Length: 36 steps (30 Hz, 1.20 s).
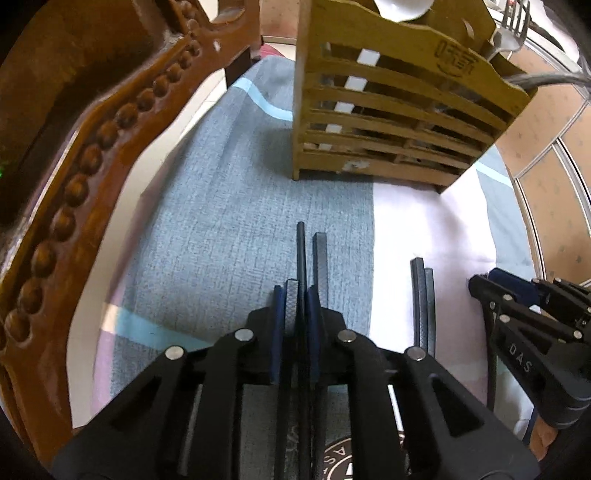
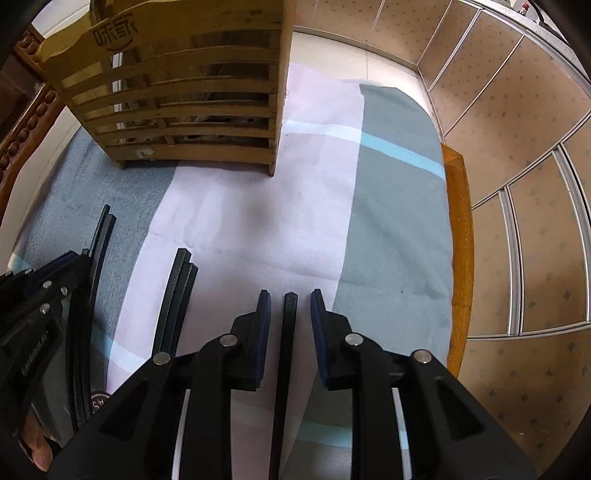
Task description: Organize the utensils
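Note:
A slatted wooden utensil holder (image 1: 391, 114) stands on the cloth ahead; it also shows in the right wrist view (image 2: 184, 110). A white spoon (image 1: 402, 9) and a metal fork (image 1: 511, 27) stick out of it. My left gripper (image 1: 301, 295) is shut on dark chopsticks (image 1: 301, 254) just above the cloth. Another pair of dark chopsticks (image 1: 423, 302) lies on the cloth to its right, also in the right wrist view (image 2: 175, 299). My right gripper (image 2: 290, 301) is open, its fingers either side of one dark chopstick (image 2: 288, 350) lying on the cloth.
A patchwork cloth (image 2: 295, 206) of grey, pink and light blue covers the table. A carved wooden chair back (image 1: 92, 155) stands at the left. The table's wooden edge (image 2: 458, 229) is at the right, with patterned wall panels (image 2: 524, 184) beyond.

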Motion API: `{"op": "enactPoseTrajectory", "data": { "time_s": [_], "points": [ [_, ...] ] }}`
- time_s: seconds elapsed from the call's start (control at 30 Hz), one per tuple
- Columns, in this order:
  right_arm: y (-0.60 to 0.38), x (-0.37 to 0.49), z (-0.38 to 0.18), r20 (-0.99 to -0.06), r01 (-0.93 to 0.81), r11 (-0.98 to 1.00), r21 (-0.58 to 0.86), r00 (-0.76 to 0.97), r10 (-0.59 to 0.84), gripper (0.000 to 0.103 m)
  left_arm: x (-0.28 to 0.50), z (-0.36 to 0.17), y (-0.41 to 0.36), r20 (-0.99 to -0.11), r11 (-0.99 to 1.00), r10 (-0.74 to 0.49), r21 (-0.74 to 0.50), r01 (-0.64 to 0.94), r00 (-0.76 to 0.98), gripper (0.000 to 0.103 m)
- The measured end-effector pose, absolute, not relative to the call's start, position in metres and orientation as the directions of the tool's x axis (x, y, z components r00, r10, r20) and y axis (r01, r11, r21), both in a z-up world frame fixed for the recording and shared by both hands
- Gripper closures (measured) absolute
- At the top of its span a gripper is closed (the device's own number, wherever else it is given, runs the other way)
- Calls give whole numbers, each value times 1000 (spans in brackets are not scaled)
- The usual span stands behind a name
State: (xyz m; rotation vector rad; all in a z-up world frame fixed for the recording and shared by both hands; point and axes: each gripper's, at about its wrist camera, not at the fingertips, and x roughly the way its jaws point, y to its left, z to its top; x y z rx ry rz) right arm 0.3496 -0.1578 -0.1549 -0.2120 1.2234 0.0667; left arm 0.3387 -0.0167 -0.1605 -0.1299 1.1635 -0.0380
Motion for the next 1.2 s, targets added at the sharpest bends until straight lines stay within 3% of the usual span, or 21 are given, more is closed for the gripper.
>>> {"op": "enactPoseTrajectory", "data": {
  "time_s": [0.13, 0.2, 0.93, 1.2],
  "points": [
    [-156, 347, -156, -935, -167, 977, -134, 349, -69, 84, 336, -164, -17, -910, 992, -99, -122, -31, 401, 90],
    [-153, 343, -156, -937, -181, 975, -128, 344, -59, 95, 335, -167, -18, -910, 991, -107, -130, -30, 401, 91],
    [-170, 305, -79, -874, -141, 989, -34, 484, 39, 96, 294, -73, -3, -808, 989, -113, -146, -10, 579, 95],
    [-171, 296, -79, -879, -148, 989, -27, 474, 47, 96, 302, -90, -20, -827, 988, -123, -154, -10, 548, 95]
  ]
}}
